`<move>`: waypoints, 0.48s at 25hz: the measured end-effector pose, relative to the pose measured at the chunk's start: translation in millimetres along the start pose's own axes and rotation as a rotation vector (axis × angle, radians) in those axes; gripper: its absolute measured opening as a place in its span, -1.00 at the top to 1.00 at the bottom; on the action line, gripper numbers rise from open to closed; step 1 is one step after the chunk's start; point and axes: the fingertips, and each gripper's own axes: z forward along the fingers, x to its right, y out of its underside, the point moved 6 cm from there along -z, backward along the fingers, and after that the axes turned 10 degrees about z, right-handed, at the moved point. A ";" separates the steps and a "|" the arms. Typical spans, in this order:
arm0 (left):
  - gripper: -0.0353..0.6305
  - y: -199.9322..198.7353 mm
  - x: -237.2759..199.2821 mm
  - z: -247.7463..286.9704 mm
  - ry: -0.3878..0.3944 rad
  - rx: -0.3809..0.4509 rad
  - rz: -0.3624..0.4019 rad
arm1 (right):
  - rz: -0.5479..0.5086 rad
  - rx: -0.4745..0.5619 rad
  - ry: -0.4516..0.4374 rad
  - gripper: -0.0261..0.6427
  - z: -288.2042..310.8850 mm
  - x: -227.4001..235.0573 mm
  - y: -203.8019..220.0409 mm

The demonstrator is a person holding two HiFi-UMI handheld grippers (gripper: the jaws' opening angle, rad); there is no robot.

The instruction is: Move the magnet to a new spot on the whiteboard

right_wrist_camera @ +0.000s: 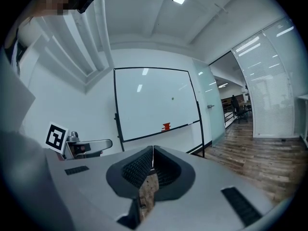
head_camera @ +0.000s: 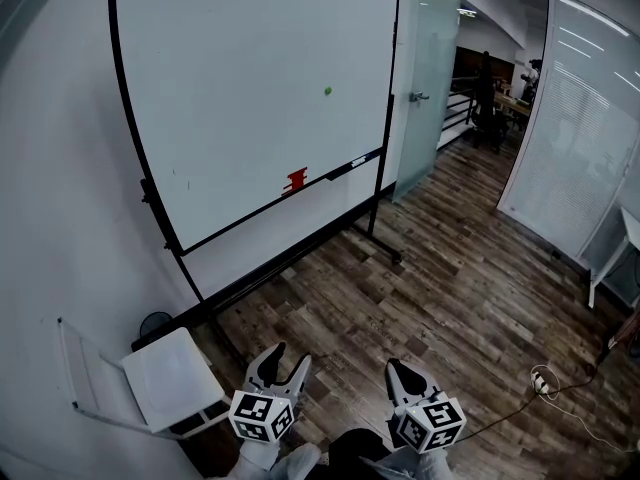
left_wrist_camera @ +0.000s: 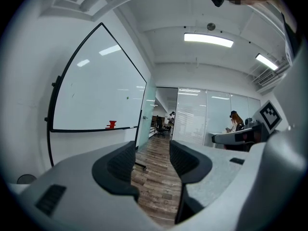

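A small green magnet (head_camera: 327, 91) sticks to the right part of the whiteboard (head_camera: 230, 88), well above its tray. It also shows as a tiny dot in the left gripper view, magnet (left_wrist_camera: 127, 98), and in the right gripper view, magnet (right_wrist_camera: 172, 99). Both grippers hang low near the floor, far from the board. My left gripper (head_camera: 290, 358) is open, its jaws (left_wrist_camera: 151, 160) apart with only floor between them. My right gripper (head_camera: 395, 368) is shut, its jaws (right_wrist_camera: 152, 153) touching and holding nothing.
A red object (head_camera: 296, 181) and a dark marker (head_camera: 358, 160) lie on the board's tray. The board stands on a black wheeled frame (head_camera: 385, 253). A white folding chair (head_camera: 170, 378) is at lower left, a glass door (head_camera: 430, 68) to the right, and a cable (head_camera: 545, 383) on the wooden floor.
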 end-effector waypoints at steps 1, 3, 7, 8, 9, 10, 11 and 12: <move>0.24 0.3 0.5 0.8 0.000 -0.003 -0.002 | 0.001 -0.003 -0.001 0.84 0.2 1.0 -0.8; 0.24 0.4 1.5 1.8 0.002 -0.005 -0.003 | 0.011 -0.007 0.001 0.84 0.8 4.3 -1.1; 0.24 6.4 -0.8 2.5 0.006 -0.017 -0.004 | 0.011 -0.008 0.016 0.84 5.4 10.2 1.7; 0.24 8.4 -1.2 2.7 0.005 -0.023 -0.005 | 0.013 -0.010 0.017 0.84 6.4 11.1 2.8; 0.24 9.9 -1.4 3.2 0.004 -0.028 -0.006 | 0.016 -0.011 0.017 0.84 7.2 12.2 3.6; 0.24 10.6 -1.7 4.1 0.004 -0.031 -0.008 | 0.019 -0.013 0.018 0.84 8.0 13.3 4.2; 0.24 11.0 -2.4 5.4 0.004 -0.034 -0.008 | 0.022 -0.015 0.018 0.84 9.2 14.4 4.5; 0.24 11.5 -3.7 6.7 0.004 -0.037 -0.008 | 0.026 -0.016 0.020 0.84 10.8 15.4 5.0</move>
